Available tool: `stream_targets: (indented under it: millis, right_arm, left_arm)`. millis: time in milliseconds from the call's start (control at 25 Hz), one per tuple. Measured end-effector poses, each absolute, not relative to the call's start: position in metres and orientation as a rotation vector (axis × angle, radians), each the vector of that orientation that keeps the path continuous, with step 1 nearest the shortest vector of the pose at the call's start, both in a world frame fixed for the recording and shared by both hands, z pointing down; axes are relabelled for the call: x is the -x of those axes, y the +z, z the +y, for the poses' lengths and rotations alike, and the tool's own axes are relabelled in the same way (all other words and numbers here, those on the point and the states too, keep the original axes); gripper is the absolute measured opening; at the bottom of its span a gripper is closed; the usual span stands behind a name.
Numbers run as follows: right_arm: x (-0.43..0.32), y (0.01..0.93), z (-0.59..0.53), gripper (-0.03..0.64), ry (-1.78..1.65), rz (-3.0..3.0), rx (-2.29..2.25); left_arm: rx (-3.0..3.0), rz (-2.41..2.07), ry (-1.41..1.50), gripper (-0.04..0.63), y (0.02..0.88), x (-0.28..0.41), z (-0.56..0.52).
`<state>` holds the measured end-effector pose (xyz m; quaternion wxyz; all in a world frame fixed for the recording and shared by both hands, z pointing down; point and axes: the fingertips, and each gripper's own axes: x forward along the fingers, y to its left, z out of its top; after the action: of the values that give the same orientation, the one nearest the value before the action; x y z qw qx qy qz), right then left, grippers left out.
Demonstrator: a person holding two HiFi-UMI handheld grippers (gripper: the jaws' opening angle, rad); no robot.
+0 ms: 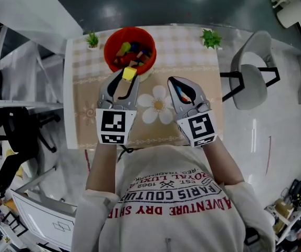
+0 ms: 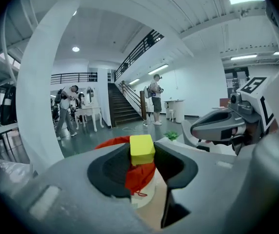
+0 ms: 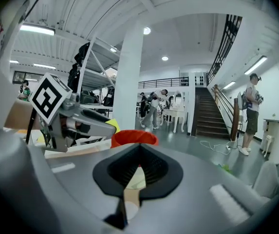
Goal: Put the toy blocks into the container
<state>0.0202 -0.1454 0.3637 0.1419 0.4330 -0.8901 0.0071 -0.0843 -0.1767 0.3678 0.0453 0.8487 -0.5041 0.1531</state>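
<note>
My left gripper (image 2: 142, 162) clamps a yellow block (image 2: 141, 147) between its fingertips, pads pressing on both its sides. Just ahead of them and lower stands the red container (image 3: 129, 138), with other toy blocks (image 1: 132, 51) heaped inside. My right gripper (image 3: 138, 152), beside the left, has its tips together with nothing between them. The container lies ahead of them, slightly to the left.
</note>
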Motion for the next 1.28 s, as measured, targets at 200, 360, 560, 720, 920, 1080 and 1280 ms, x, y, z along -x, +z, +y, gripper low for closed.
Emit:
stream_targets:
  millis: [200,360,560,720,920,1080,1280]
  right_arm:
    - [-0.016,0.359,-0.157,0.002,0.011,-2.555,-1.276]
    - [-0.015,0.365,-0.169,0.002,0.024,-2.532,-1.290]
    - [-0.014,0.378,-0.176,0.002,0.054,-2.510,-1.290]
    - [-0.014,0.383,-0.179,0.002,0.073,-2.499,-1.287]
    - [-0.019,0.382,-0.175,0.002,0.066,-2.498,-1.286]
    - [-0.031,0.377,-0.170,0.002,0.050,-2.503,-1.301]
    - [-0.063,0.375,-0.157,0.002,0.069,-2.482,-1.353]
  left_arm:
    - [-2.600,-1.531,0.507,0.156,0.367,0.096,-0.210]
    - [-2.582,-1.501,0.580,0.158,0.387,0.100,-0.228]
    - [-2.547,-1.475,0.618,0.158,0.407,0.105,-0.237]
    - [-2.499,-1.464,0.633,0.160,0.419,0.108,-0.241]
    - [-2.508,-1.471,0.588,0.270,0.412,0.103,-0.234]
    - [-2.540,-1.504,0.527,0.278,0.395,0.094,-0.223]
    - [-2.572,-1.310,0.380,0.276,0.388,0.048,-0.191]
